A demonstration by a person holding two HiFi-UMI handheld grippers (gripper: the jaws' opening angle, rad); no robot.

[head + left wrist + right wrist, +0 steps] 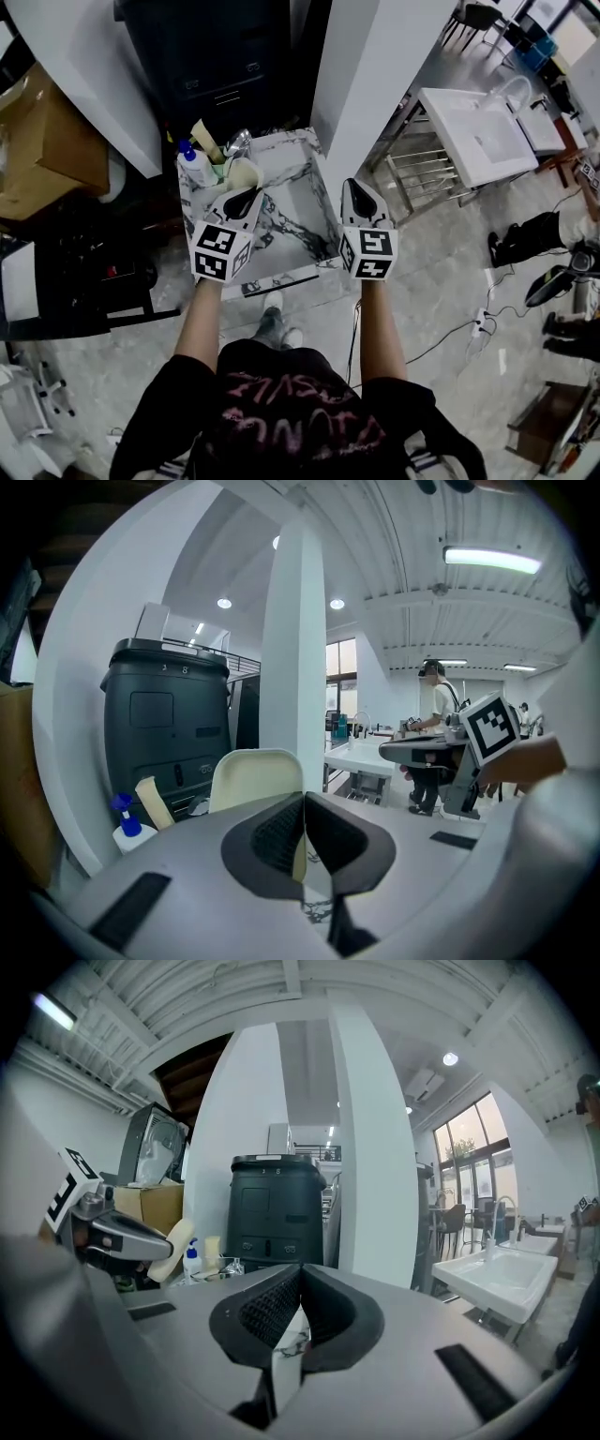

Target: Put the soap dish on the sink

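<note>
Left tongs are clamped on the soap dish, a cream rounded-square piece that stands upright between the closed jaws in the left gripper view. The right tongs have their jaws pressed together at the tips with nothing between them, as the right gripper view shows. From the head view, both are held over the sink, a square basin with grey marble veining. The dish is above its back left part and the right tongs are near its right rim. Whether the dish touches the basin cannot be told. Crowded at that back left corner, just beside the dish, are a white bottle with a blue pump top, a cream tube leaning behind it, and a chrome tap. A dark cabinet stands right behind the sink, with a white pillar on its right and a cardboard box well off to the left. Further right, apart from all this, a plain white washbasin sits on a metal frame, and cables trail over the grey floor. Another person stands in the far background of the left gripper view. Each tong carries a cube of black-and-white square markers. The wearer's black shirt bears reddish lettering, seen upside down and too distorted to read, and the bottle's label is too small to make out.
</note>
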